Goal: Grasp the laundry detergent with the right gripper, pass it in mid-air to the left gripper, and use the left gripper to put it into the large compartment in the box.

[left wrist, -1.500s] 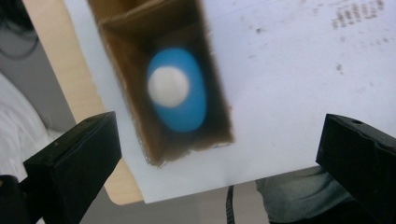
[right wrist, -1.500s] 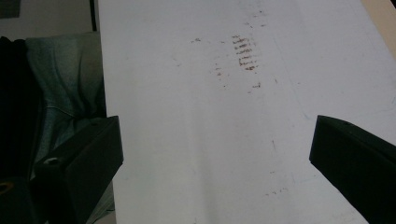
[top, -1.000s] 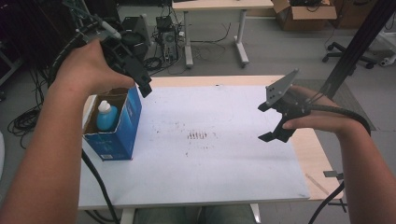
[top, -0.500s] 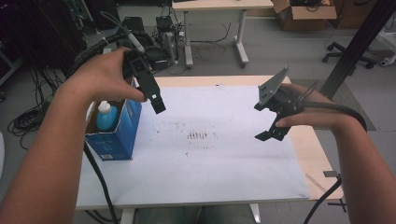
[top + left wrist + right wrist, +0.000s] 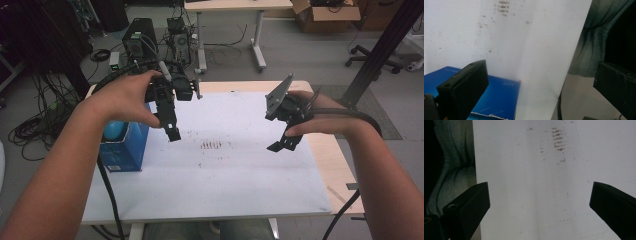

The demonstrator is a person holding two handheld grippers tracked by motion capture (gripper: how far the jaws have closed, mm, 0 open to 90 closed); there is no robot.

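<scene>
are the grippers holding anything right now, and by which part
Nothing is held. The left gripper and right gripper are both open, empty, above the white sheet.

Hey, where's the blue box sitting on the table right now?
In the high view the blue box stands at the table's left edge, just below the left gripper.

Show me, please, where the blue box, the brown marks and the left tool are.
blue box [image 5: 122,150]: high view, its front face.
brown marks [image 5: 212,145]: high view, middle of the rows.
left tool [image 5: 172,132]: high view, its tips.
</scene>
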